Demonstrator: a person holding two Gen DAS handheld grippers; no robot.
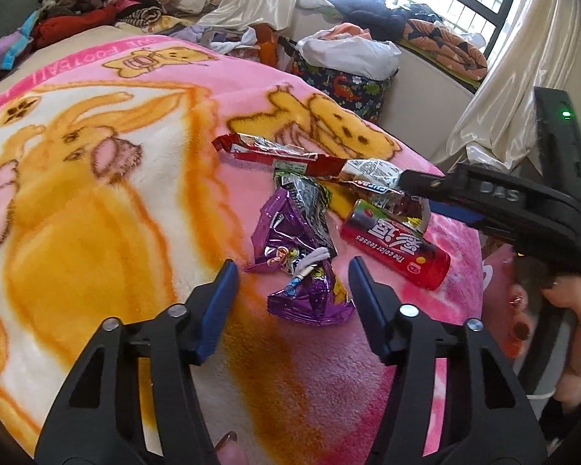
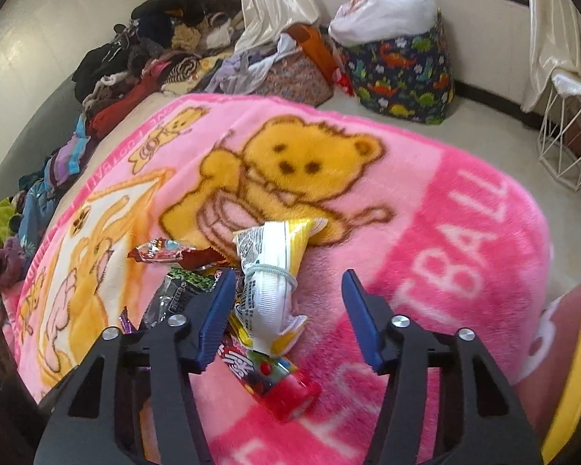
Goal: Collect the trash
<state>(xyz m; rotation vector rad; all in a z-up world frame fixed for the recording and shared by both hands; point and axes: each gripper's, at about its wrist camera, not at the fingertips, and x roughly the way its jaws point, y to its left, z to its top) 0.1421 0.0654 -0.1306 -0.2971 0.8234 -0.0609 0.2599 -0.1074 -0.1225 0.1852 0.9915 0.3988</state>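
- Trash lies in a loose heap on a pink blanket (image 1: 143,201) printed with yellow bears: a purple wrapper (image 1: 302,267), a red tube (image 1: 395,250), a long red wrapper (image 1: 275,153) and a white-and-yellow wrapper (image 2: 269,271).
- Left gripper (image 1: 293,271) hangs over the near edge of the heap, its blue-padded jaws parted on either side of the purple wrapper. The pads do not press on it, so the tongs are released.
- Right gripper (image 2: 288,279) reaches in from the right of the left wrist view, tips at the crumpled foil above the red tube.
- From the right wrist view, its jaws straddle the white-and-yellow wrapper. The left pad sits just beside the wrapper; the right pad stands apart from it. No clamp shows.
- Red tube lies near the right gripper's base, partly under the white-and-yellow wrapper.
- Beyond the blanket, far side: a dinosaur-print basket (image 2: 403,73), a pile of clothes (image 2: 143,58) and pale curtains (image 1: 503,97).
- A hand (image 1: 577,333) holds the right gripper's handle at the right edge.
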